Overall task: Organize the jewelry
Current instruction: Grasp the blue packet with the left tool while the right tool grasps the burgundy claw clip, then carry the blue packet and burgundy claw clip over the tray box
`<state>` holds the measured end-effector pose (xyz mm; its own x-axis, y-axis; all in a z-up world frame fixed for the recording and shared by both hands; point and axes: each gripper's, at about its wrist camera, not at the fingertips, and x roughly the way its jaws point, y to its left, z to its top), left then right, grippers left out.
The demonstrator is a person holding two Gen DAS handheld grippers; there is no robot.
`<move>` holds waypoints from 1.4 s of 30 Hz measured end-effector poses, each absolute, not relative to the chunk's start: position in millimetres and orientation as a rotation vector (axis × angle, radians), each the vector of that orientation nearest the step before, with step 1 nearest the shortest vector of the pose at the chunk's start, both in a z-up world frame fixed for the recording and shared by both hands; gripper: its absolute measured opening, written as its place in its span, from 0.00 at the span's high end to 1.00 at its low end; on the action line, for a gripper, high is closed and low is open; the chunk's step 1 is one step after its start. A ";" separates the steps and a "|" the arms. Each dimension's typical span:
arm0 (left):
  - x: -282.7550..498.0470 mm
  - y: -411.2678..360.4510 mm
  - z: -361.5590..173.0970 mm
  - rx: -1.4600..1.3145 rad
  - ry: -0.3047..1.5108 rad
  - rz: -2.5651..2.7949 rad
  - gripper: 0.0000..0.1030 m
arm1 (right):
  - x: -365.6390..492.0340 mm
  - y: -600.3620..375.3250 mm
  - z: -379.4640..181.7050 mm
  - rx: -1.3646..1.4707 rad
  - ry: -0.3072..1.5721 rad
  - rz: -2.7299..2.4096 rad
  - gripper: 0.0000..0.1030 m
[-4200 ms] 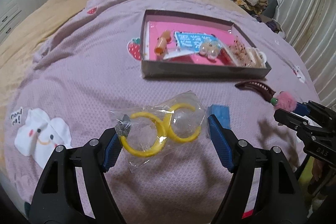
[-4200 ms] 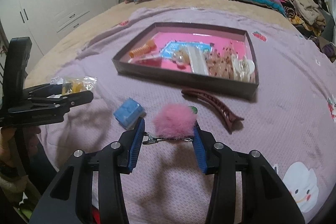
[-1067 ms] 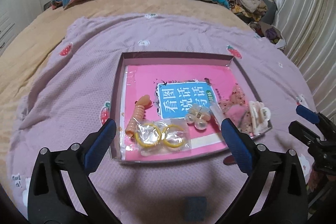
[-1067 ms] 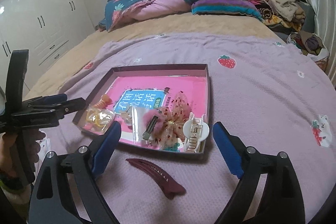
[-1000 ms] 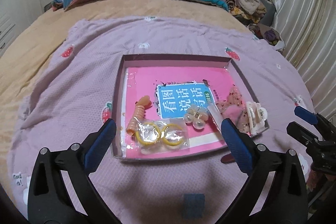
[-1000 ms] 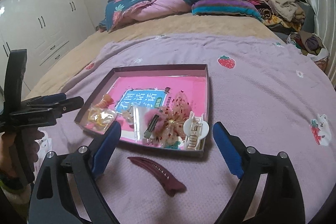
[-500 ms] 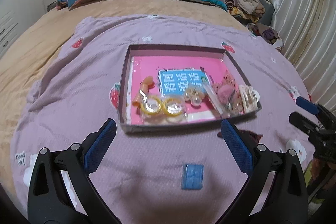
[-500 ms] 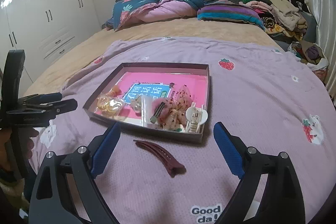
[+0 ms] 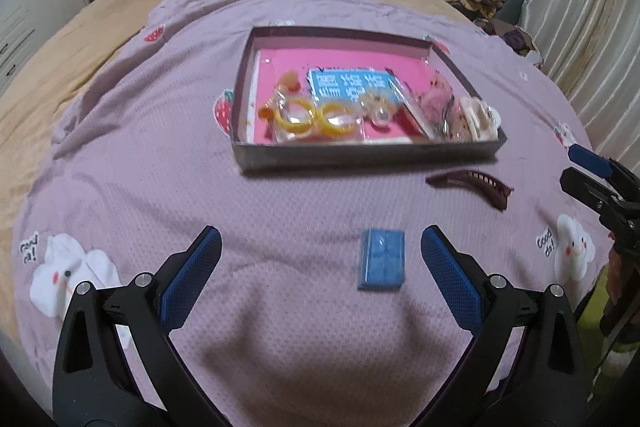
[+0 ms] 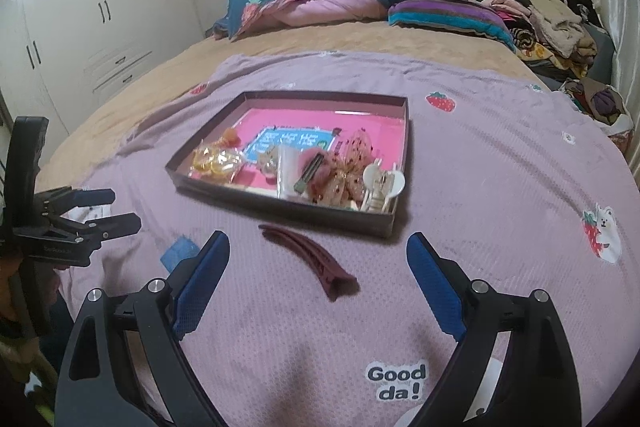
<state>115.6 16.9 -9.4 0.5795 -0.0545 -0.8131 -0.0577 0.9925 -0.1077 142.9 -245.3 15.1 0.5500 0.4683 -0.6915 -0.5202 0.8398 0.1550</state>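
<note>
Both grippers empty, jaws spread wide. Left gripper (image 9: 318, 265) hangs low over the lavender blanket (image 9: 140, 167), with the small blue box (image 9: 382, 265) lying between its fingers but untouched. Right gripper (image 10: 318, 277) likewise hovers over the blanket, the dark red hair clip (image 10: 308, 259) just ahead of it at 12 o'clock, not gripped.

Cardboard tray (image 9: 360, 149) sits mid-bed, at 12 o'clock from both grippers. Already inside it:
- bag of yellow rings (image 9: 316, 117) at the tray's near left, 7 o'clock
- orange spiral hair tie (image 9: 286, 83) just behind the bag
- clear bead piece (image 9: 378, 107) near the middle, on the blue card (image 9: 350, 83)
- pink pom-pom clip (image 10: 314, 163) and sequin bow (image 10: 348, 171) toward the right
- white claw clip (image 10: 382, 185) in the near right corner, 5 o'clock

Progress: most items are in the tray, judging by the layout. Left on the blanket: the blue box, at the tray's 6 o'clock and well apart from it, and the hair clip, near the tray's front wall at 5 o'clock. Likely two pick-and-place moves remain, one per gripper. The hair clip is long and curved, so a grip across its middle looks safest; the box is flat and low, so the jaws must come right down to the soft blanket.
</note>
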 end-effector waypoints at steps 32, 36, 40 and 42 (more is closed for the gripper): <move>135.3 -23.3 -65.9 -0.078 1.087 -0.099 0.76 | 175.0 -186.8 -45.3 -0.196 0.913 0.765 0.88; 133.5 -20.7 -54.1 -0.101 1.062 -0.118 0.77 | 166.9 -197.1 -21.0 -0.125 0.870 0.773 0.88; 140.1 -24.5 -31.6 -0.092 1.017 -0.134 0.77 | 167.4 -207.6 0.6 -0.087 0.827 0.746 0.88; 145.2 -24.4 -20.3 -0.086 0.995 -0.139 0.76 | 172.8 -212.3 8.7 -0.070 0.819 0.719 0.88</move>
